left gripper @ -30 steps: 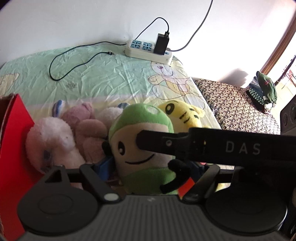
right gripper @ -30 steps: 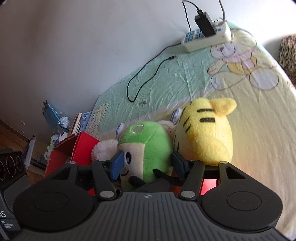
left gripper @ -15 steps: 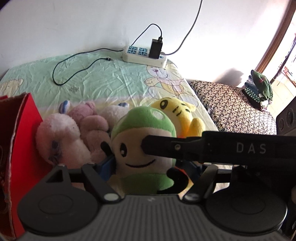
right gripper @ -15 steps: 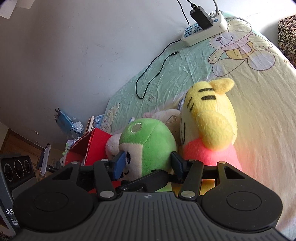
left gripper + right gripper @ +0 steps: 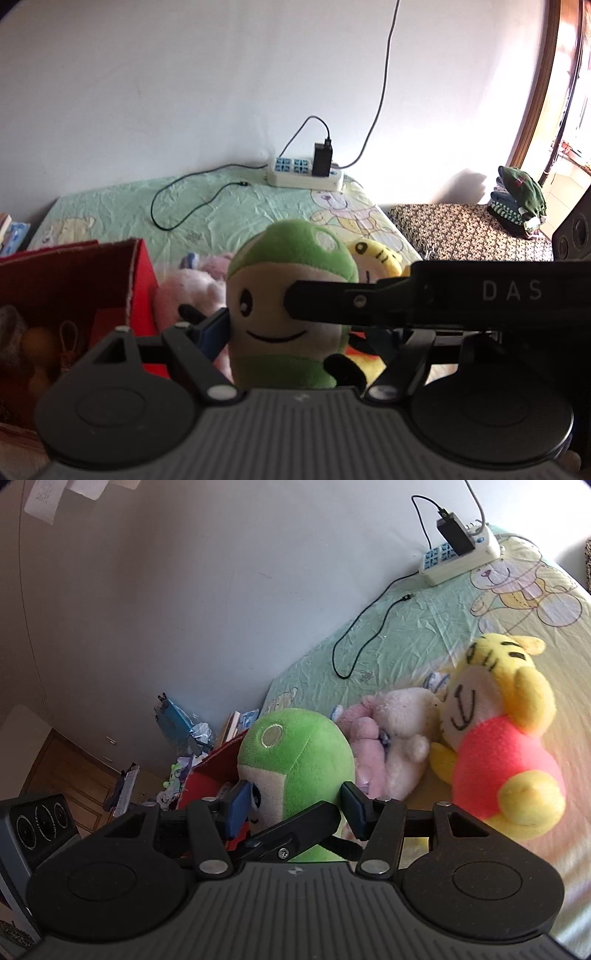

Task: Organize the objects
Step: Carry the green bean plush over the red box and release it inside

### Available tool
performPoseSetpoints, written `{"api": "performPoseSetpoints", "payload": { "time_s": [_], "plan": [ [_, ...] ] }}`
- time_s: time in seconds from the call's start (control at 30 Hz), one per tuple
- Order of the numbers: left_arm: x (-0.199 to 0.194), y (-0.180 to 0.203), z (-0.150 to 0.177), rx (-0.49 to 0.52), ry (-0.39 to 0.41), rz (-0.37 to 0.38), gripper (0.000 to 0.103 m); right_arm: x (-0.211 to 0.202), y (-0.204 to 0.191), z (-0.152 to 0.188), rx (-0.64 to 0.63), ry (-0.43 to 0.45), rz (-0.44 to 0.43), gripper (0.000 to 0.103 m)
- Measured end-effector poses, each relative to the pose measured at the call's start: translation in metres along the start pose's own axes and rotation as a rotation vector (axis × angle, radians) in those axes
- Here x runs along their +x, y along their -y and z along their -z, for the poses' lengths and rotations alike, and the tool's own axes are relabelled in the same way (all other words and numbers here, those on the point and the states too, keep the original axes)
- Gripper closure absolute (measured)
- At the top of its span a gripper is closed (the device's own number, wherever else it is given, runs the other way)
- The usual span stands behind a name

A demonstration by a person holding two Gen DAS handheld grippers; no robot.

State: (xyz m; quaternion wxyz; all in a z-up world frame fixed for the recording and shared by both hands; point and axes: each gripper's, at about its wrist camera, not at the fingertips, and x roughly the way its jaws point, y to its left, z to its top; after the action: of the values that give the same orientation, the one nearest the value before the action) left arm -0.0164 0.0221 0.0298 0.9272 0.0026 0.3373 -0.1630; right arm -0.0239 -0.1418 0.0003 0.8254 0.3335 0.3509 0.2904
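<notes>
Green plush pinched between both sets of tongs, left tongs pressing its sides and right tongs clamped across its head, the right tool's black arm crossing its face in the left view. Held upright above the bed near its front edge, beside the red box, with the yellow tiger plush and pink plush lying just behind.

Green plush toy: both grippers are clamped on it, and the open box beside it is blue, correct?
Not quite: the box is red, not blue, as the left wrist view shows. The rest holds: the left gripper and the right gripper both clamp the green plush toy.
</notes>
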Motion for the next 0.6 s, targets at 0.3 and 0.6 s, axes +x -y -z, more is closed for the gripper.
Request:
{"api": "performPoseSetpoints", "payload": {
  "time_s": [0.3,0.6],
  "plan": [
    [-0.051,-0.092,-0.002,-0.025,0.106,-0.049,0.027,0.063,-0.077,0.013,-0.081,0.037,-0.06,0.046],
    [-0.067,-0.204,0.01,-0.07,0.08,-0.16,0.027,0.169,-0.13,0.036,-0.095,-0.053,-0.098,0.046]
  ]
}}
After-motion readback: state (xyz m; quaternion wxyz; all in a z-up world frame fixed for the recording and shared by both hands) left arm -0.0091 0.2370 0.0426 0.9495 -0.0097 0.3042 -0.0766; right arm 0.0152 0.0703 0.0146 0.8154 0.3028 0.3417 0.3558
